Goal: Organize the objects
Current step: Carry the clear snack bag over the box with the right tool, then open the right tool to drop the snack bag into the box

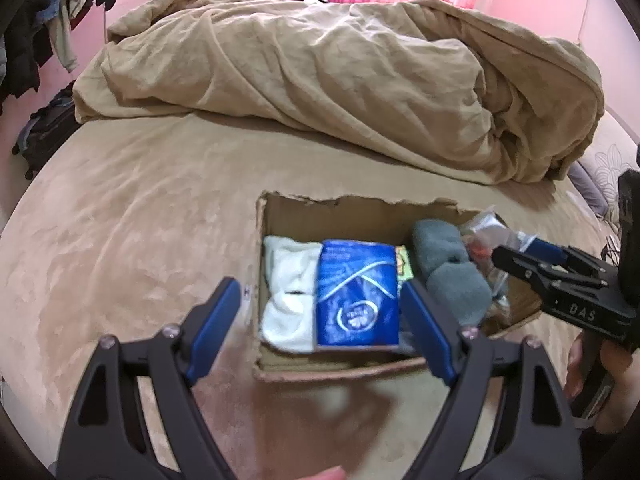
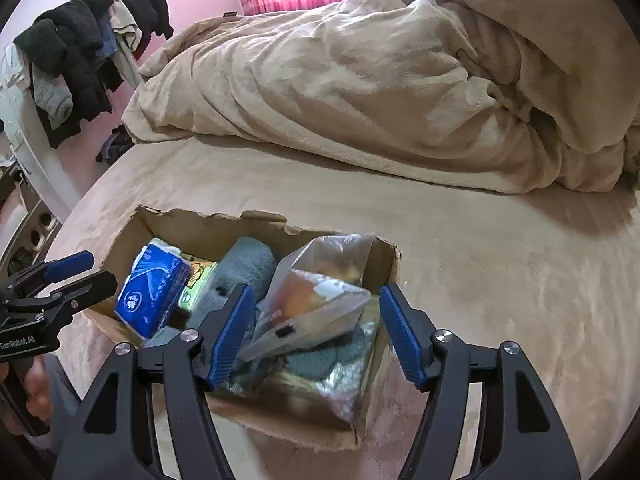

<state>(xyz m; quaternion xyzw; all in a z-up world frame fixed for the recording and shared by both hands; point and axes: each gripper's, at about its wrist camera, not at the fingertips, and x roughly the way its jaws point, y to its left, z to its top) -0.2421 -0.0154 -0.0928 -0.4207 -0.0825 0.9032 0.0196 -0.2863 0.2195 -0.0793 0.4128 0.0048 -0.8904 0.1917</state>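
A torn cardboard box [image 1: 340,368] [image 2: 168,216] sits on the bed. In it lie a white cloth [image 1: 286,280], a blue tissue pack [image 1: 356,296] [image 2: 154,288], a small green packet [image 1: 403,264] [image 2: 196,284], a grey sock roll [image 1: 448,272] [image 2: 248,264] and a clear plastic bag [image 1: 480,226] [image 2: 320,288]. My left gripper [image 1: 320,296] is open and empty above the box's near left side, around the tissue pack. My right gripper [image 2: 316,300] is open and empty above the plastic bag; it also shows in the left wrist view [image 1: 520,252].
The box rests on a tan bedsheet [image 1: 140,220] [image 2: 500,260]. A crumpled tan duvet [image 1: 340,80] [image 2: 380,80] lies behind it. Dark clothes [image 2: 84,40] hang at the left by the pink wall. A dark suitcase [image 1: 48,128] stands beside the bed.
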